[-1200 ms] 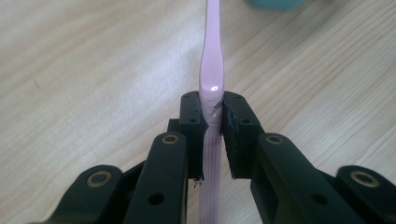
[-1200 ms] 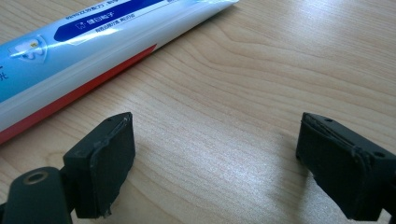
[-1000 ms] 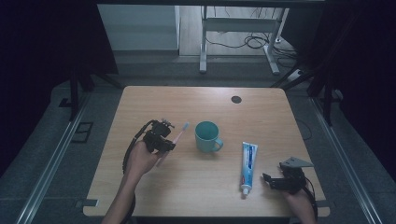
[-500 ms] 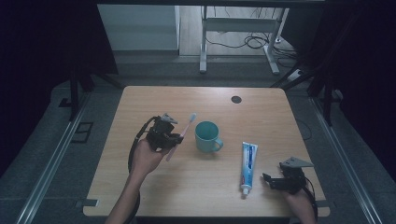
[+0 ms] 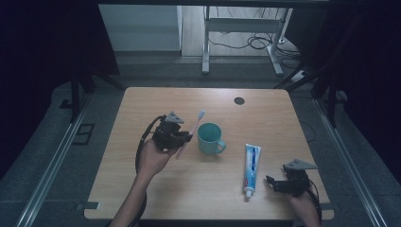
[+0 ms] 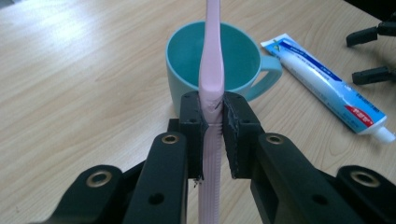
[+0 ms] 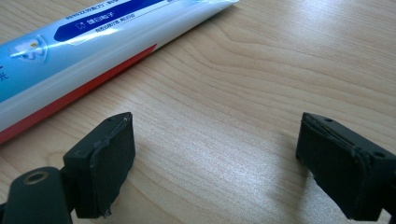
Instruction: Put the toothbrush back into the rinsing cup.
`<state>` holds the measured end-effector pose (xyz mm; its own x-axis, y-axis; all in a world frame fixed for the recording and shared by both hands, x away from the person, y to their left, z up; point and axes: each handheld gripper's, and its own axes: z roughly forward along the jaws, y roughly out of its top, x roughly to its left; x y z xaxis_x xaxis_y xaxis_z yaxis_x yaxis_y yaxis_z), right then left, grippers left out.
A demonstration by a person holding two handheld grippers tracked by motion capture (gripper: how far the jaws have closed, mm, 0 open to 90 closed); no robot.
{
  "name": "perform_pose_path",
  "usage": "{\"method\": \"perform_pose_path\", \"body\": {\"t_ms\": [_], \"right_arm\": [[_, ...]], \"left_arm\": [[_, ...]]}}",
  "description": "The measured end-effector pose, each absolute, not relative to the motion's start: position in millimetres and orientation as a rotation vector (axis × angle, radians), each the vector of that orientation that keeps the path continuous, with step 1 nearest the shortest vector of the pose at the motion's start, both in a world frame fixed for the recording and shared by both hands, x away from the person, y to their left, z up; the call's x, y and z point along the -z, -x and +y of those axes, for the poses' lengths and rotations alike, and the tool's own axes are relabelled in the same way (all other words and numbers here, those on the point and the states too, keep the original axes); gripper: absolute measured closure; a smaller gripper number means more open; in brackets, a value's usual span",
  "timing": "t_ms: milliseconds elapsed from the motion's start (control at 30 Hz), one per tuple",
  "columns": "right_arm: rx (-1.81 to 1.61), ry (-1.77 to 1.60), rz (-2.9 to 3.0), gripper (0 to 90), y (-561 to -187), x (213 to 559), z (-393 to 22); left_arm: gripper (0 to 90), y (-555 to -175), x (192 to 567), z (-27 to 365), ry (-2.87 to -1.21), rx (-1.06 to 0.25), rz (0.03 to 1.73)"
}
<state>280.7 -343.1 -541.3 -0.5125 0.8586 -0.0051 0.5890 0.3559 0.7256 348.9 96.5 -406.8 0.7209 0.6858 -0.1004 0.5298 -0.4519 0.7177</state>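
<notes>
The right tongs [image 5: 273, 182] rest at the near right corner of the wooden surface [image 5: 189, 189], held by a hand at the near edge. In the right gripper view the right tongs [image 7: 212, 163] stand released, with bare wood between the two black pads [image 7: 109, 158].

Just to the left of the right tongs lies the toothpaste tube [image 5: 250, 169], flat on the surface, cap end toward the near edge and flat end toward the far side. The right gripper view shows the tube [image 7: 93, 42] close ahead of the released pads but not touching them.

Farther in, near the middle of the surface, stands the teal mug [image 5: 209, 138], upright, with its handle turned toward the near right.

Just left of the mug, the left tongs [image 5: 187, 138] are raised above the surface in the person's left hand [image 5: 153, 158]. They are clenched on the pink toothbrush [image 5: 191, 130]. In the left gripper view the pads [image 6: 191, 123] press the handle of the toothbrush [image 6: 211, 70] from both sides, and the shaft runs forward over the open mouth of the mug [image 6: 187, 60]. In the high view the brush head points to the far side, beside the mug's left rim.

A small dark round disc [image 5: 239, 100] sits on the surface at the far right.
</notes>
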Motion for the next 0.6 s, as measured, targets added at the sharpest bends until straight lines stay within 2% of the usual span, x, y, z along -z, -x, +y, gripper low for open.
{"method": "perform_pose_path", "body": {"t_ms": [600], "right_arm": [[-0.959, -1.265, 2.238, 11.8, -280.8, 541.4, -343.1]], "left_arm": [[78.9, -348.1, 401.3, 87.0, -2.113, -0.284, 0.884]]}}
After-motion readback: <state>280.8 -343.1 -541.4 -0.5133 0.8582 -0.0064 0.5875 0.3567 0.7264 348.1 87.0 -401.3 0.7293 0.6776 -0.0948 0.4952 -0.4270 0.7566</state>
